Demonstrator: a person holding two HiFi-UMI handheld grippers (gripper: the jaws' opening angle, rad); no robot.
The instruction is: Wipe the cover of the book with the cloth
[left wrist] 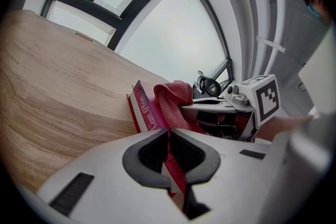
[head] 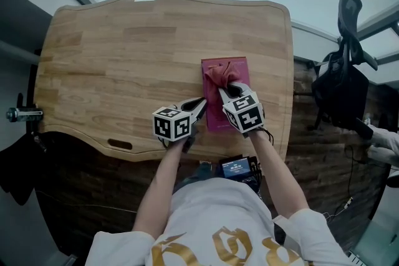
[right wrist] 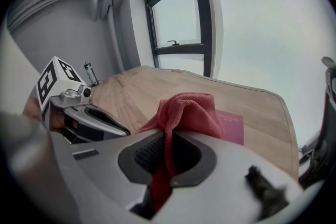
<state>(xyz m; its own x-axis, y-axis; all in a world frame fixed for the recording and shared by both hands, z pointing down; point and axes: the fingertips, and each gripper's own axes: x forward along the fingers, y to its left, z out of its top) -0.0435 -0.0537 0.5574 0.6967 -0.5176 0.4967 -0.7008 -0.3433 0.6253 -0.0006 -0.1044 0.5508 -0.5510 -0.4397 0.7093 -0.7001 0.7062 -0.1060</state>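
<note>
A maroon book [head: 214, 116] lies flat on the wooden table [head: 124, 59], toward its near right side. A red cloth [head: 219, 75] is bunched on the book's far half. My right gripper [head: 226, 91] is over the book and shut on the cloth [right wrist: 186, 113], which hangs out past its jaws onto the cover [right wrist: 232, 126]. My left gripper [head: 202, 103] meets the book's left edge from the near left. In the left gripper view, it [left wrist: 169, 137] is shut on the near edge of the book [left wrist: 143, 107], with the cloth [left wrist: 170, 96] just beyond.
An office chair [head: 346, 84] draped with a dark garment stands right of the table. A small device with a lit screen [head: 237, 166] sits at the person's waist, below the table's near edge. A metal fitting [head: 22, 113] sticks out at the left edge. Windows lie beyond the far edge.
</note>
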